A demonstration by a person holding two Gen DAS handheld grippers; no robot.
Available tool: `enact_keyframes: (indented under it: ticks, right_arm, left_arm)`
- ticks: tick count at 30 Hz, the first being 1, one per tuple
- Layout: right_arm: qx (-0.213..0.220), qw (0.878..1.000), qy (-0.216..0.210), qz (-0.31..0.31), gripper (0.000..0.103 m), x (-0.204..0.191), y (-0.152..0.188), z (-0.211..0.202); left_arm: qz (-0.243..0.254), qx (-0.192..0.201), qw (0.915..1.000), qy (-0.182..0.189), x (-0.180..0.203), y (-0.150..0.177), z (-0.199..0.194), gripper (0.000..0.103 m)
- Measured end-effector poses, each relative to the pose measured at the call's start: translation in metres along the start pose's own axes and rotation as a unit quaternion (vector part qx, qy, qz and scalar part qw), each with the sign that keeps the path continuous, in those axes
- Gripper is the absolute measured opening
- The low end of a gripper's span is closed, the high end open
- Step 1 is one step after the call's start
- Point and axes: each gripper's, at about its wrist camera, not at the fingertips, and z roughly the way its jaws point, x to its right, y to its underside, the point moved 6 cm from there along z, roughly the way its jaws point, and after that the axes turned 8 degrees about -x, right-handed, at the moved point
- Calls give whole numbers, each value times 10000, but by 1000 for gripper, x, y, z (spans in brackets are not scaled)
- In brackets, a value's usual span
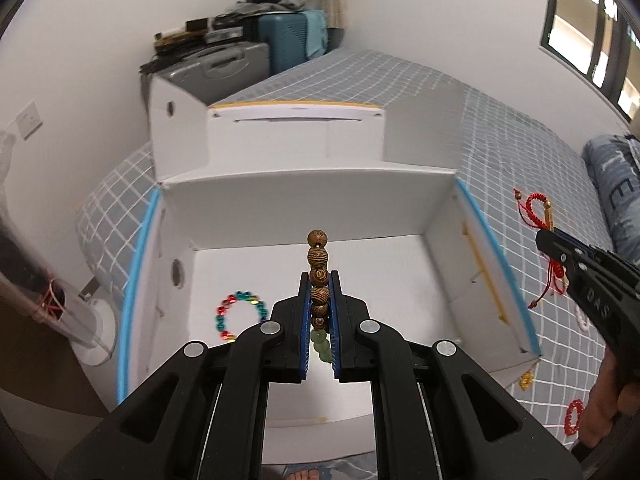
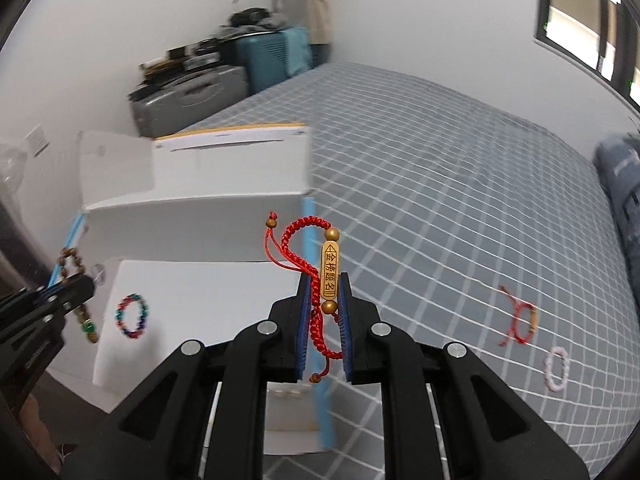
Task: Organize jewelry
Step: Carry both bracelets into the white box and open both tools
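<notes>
Left tool clamped on wood bracelet, held upright over open white box. Prob. so beads hang clear of box walls and can drop straight onto box floor once jaws part. Grip sits mid-strand, brown beads sticking up past tips, green beads trailing down between the pads.

Right tool pinching red cord bracelet by its gold bar, off to box's right, above the bed. Bar = stiffest part, so likely chosen for a firm hold; cord loops out sideways, tail ends dangle w/ small beads. Looks queued to go into box after the wood one.

Wood bracelet: round brown grained beads w/ carved marks, a few pale green ones at one end. Red one: braided cord, gold bar w/ characters, gold beads at both ends of it.

Already in box: multicolour bead bracelet, lying flat. On bed, well apart from box: another red cord piece, pink ring.
</notes>
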Motion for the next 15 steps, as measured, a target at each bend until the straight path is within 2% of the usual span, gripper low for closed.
enact_keyframes:
  ticks: [3, 8, 15]
  right_arm:
    - [-173, 9994, -285, -102, 12, -22, 4, 13]
    - [-553, 9975, -397, -181, 12, -37, 13, 45]
    - [-1010, 9944, -176, -253, 12, -42, 26, 85]
  left_arm:
    - [-66, -70, 9999, -72, -11, 2, 7, 7]
    - [-141, -308, 9993, -127, -22, 8, 28, 7]
    - [-196, -892, 9958, -67, -28, 16, 64, 7]
